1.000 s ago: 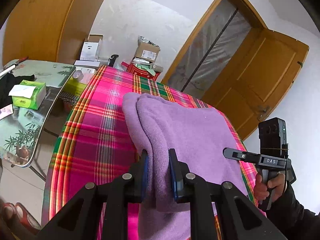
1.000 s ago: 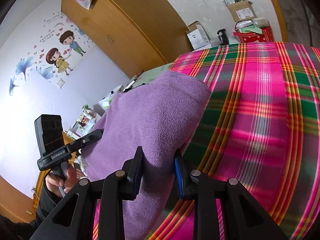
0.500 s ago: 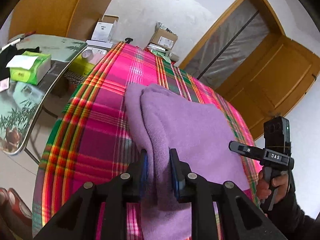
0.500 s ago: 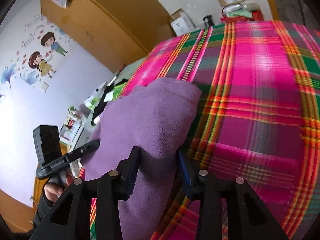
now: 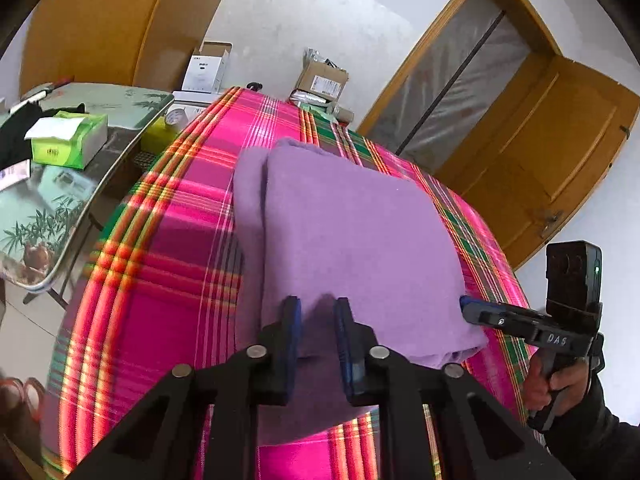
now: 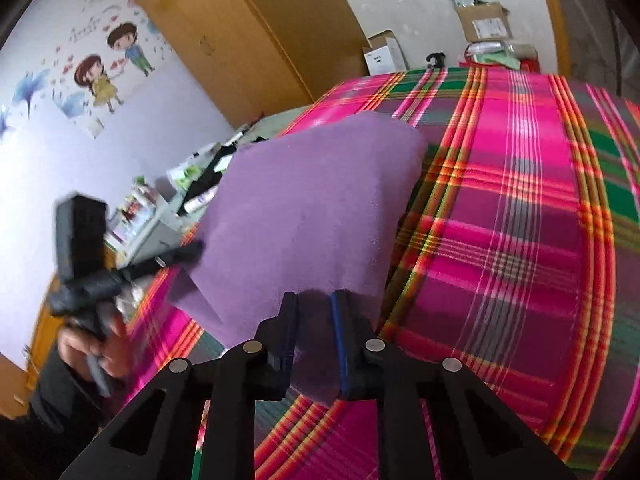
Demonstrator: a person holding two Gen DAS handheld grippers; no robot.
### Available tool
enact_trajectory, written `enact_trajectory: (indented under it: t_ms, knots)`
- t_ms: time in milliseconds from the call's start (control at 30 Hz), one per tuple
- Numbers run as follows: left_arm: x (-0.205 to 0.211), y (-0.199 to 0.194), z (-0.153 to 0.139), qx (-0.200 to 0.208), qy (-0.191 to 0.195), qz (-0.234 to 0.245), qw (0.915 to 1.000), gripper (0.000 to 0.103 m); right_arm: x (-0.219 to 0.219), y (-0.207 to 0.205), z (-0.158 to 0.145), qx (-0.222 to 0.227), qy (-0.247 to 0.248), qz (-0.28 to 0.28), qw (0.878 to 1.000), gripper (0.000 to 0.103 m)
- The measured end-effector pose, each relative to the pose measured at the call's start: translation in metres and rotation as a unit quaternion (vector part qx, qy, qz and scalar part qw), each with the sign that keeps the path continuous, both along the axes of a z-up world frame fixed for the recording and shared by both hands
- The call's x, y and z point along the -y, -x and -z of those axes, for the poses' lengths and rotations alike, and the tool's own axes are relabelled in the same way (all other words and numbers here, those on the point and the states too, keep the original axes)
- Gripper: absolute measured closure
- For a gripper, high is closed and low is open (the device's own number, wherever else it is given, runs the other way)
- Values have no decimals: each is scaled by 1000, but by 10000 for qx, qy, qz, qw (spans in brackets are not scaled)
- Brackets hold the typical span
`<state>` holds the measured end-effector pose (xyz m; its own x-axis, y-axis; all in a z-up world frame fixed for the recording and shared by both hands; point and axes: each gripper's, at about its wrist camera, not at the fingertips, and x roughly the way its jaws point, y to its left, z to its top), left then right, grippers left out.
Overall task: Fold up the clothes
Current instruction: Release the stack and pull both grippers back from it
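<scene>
The near edge of one soft purple folded cloth (image 5: 352, 240) is pinched by the closing left gripper (image 5: 316, 312) and the closing right gripper (image 6: 314, 304). The cloth is laid on the pink plaid blanket (image 5: 168, 280). Wide bare blanket is seen around it. Farther off, two cardboard boxes (image 5: 322, 80) are seen.
</scene>
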<state>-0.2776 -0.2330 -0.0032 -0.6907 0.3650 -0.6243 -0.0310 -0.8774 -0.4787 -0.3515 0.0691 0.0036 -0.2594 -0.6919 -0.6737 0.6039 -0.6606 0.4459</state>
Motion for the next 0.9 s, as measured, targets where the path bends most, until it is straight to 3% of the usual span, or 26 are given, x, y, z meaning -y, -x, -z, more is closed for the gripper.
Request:
enact_trajectory:
  t_ms: [267, 433, 600, 767, 900]
  knots:
    - [-2, 0, 0, -23, 112, 24, 9999, 88, 4, 37, -30, -228, 232, 246, 9992, 84]
    - [4, 0, 3, -69, -31, 11, 10000, 88, 18, 85, -26, -115, 271, 485, 9984, 83]
    - [2, 2, 3, -55, 31, 6, 10000, 88, 37, 109, -12, -127, -37, 523, 9985, 87]
    - [-4, -4, -4, -18, 194, -72, 9998, 88, 35, 103, -18, -179, -114, 614, 9979, 85]
    - [-14, -20, -17, -85, 311, -91, 9994, 88, 16, 67, -36, -344, 8, 509, 9981, 82]
